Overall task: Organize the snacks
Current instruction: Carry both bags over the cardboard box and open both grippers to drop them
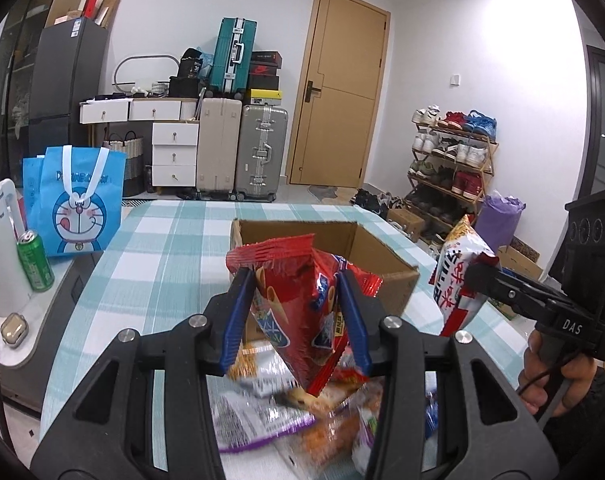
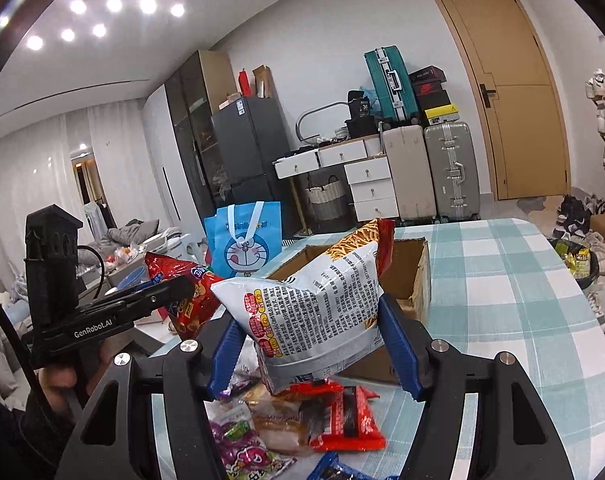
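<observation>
My left gripper is shut on a red snack bag, held above the table just in front of an open cardboard box. My right gripper is shut on a white and orange snack bag, held up before the same box. The white bag also shows at the right of the left wrist view, and the red bag at the left of the right wrist view. Several loose snack packets lie on the table below both grippers.
The table has a teal checked cloth. A blue Doraemon bag, a green can and a white kettle stand at the left. Suitcases, drawers, a door and a shoe rack are behind.
</observation>
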A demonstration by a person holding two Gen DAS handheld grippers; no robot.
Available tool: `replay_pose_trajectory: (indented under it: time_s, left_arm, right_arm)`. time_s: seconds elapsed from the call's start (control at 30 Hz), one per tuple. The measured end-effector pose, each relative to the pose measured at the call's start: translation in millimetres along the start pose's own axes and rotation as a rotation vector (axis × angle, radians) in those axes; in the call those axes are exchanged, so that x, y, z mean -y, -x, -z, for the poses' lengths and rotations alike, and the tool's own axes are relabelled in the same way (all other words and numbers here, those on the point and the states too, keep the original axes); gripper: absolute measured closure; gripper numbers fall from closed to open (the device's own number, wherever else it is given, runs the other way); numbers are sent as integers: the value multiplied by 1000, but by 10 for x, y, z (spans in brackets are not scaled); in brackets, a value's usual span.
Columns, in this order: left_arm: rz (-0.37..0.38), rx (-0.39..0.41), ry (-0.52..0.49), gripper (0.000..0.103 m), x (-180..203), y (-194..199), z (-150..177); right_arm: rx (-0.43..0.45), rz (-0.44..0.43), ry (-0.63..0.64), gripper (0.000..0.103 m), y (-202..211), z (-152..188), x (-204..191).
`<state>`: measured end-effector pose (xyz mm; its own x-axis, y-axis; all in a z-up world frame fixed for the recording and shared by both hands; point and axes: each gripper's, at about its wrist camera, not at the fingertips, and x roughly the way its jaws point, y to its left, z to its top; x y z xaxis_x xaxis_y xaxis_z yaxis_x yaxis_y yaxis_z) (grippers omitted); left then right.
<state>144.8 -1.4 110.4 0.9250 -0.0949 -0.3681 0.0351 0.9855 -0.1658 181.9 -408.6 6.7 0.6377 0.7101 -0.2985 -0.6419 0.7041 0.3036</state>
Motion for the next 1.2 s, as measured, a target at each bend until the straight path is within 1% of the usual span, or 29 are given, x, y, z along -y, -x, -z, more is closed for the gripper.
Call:
replay_pose_trajectory:
  time_s: [0.3,0.53,0.73,0.93,1.03,1.2]
  left_arm:
    - [-27,8,5,62,-43,-349,-310]
    - [-39,-14,27,62,-126,-679,-465]
    - [-43,-39,45,62,-196,-948,-506]
    - [-64,-60,31,62,-212,-1237,-528]
    - [-74,-76,27,62,-215,-1385,-536]
    - [-80,-112,36,62,-254,-1596,-492]
  right_arm:
    - [-18,11,-43,37,-226,-208,119]
    - [-31,10,-58,37,-453,-367,189]
    - [-52,15,-54,37,-631,-431,205]
    - [-66,26,-68,37,-765,-451,236]
    - [-82,46,-62,37,-869,-448,244]
    - [-102,88,-89,36,-992,-421,326]
